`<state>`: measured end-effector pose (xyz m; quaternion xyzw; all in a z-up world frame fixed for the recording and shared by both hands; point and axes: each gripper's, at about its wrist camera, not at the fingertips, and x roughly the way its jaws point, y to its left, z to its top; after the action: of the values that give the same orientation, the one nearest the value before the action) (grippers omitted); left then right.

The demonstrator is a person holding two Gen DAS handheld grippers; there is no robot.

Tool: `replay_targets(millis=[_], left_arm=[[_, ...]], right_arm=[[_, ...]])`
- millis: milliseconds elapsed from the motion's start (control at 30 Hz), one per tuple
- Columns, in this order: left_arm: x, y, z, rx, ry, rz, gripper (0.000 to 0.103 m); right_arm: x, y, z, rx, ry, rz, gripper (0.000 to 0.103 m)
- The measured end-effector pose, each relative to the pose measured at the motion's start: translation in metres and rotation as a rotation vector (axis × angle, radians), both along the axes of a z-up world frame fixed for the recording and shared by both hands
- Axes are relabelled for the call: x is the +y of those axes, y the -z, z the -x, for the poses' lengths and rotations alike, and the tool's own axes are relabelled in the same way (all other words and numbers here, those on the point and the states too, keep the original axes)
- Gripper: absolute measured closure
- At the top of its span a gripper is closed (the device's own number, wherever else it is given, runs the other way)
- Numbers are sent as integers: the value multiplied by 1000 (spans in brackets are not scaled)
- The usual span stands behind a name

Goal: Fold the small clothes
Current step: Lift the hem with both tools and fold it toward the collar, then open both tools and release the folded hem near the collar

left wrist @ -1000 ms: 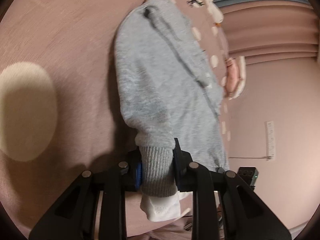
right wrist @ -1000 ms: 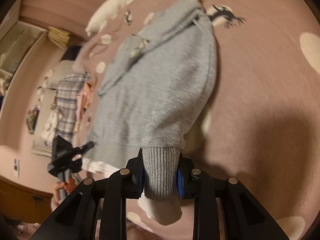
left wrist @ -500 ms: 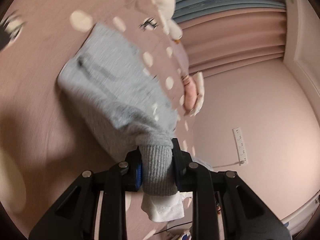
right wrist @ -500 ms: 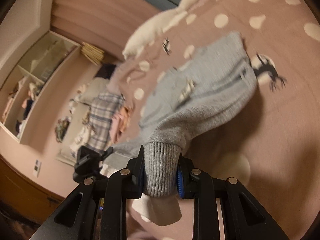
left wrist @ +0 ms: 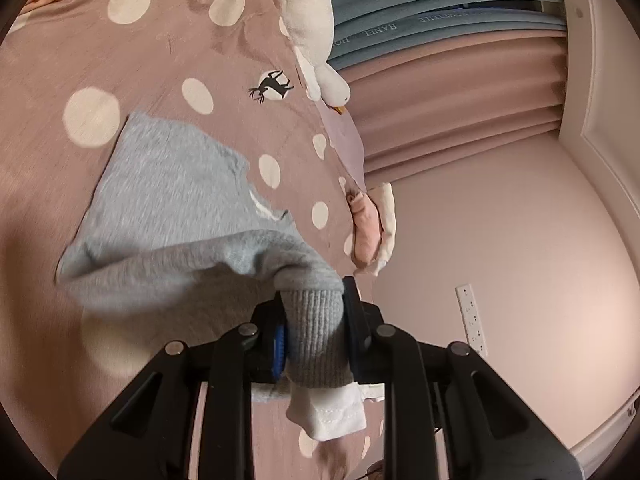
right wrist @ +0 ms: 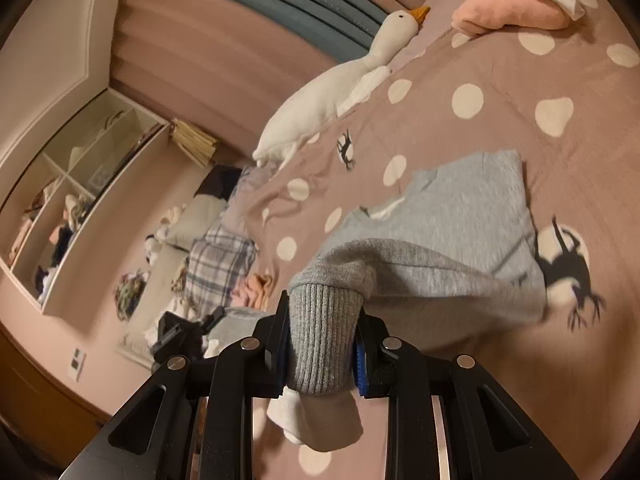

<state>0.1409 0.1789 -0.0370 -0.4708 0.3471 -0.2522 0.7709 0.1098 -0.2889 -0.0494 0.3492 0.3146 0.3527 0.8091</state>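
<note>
The sweater [left wrist: 168, 200] is lying partly on the dotted bedspread [left wrist: 132, 60], its near end lifted, and I am pinching one ribbed cuff [left wrist: 314, 340] in the left gripper [left wrist: 316, 336] and the other cuff [right wrist: 322, 340] in the right gripper [right wrist: 320, 340]. I am judging this as the fold-over, so I am aiming to carry both cuffs forward level and evenly spaced, keeping the cloth lightly taut so the fold edge lands straight.

grey sweater [left wrist: 168, 200] now drawn back, folding over itself; more spotted bedspread [left wrist: 168, 48] exposed beyond
</note>
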Motion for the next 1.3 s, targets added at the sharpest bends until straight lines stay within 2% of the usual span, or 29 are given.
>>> replay_targets(millis=[300, 500, 600, 633, 667, 700, 733, 800, 867, 933, 1033, 1067, 1100, 1167, 1233, 1300], left_arm=[[2, 2, -79, 31, -49, -35, 86], [1, 28, -128, 123, -90, -99, 86], [4, 49, -148, 204, -119, -97, 86], [5, 57, -152, 236, -135, -87, 85], [8, 65, -157, 276, -154, -77, 79], [10, 72, -160, 305, -164, -66, 72], [12, 77, -163, 330, -174, -68, 68], [14, 78, -166, 359, -185, -87, 60], [20, 77, -167, 369, -196, -70, 56], [24, 69, -167, 356, -200, -63, 47], [28, 51, -164, 320, -207, -101, 37], [28, 47, -161, 313, -220, -116, 26], [32, 40, -157, 294, -255, -140, 21], [36, 28, -148, 246, -287, -172, 20], [32, 23, -143, 236, -247, -214, 20], [18, 19, -135, 223, -170, -295, 20]], right_arm=[[1, -3, -68, 42, 48, -12, 76], [6, 18, -115, 154, 79, -4, 76], [7, 37, -137, 259, 114, 14, 74], [5, 43, -143, 293, 125, 10, 71], [3, 49, -149, 324, 135, 1, 69], [0, 54, -153, 348, 145, -7, 64], [-5, 60, -157, 388, 160, -16, 54], [-14, 66, -162, 440, 187, -41, 43], [-30, 71, -164, 472, 207, -120, 42], [-48, 66, -159, 449, 244, -187, 40], [-63, 46, -144, 363, 282, -153, 39], [-63, 41, -140, 341, 277, -136, 39], [-63, 36, -135, 315, 268, -109, 39], [-56, 26, -124, 269, 240, -34, 39], [-47, 20, -111, 225, 203, 27, 39], [-34, 18, -100, 197, 165, 107, 39]])
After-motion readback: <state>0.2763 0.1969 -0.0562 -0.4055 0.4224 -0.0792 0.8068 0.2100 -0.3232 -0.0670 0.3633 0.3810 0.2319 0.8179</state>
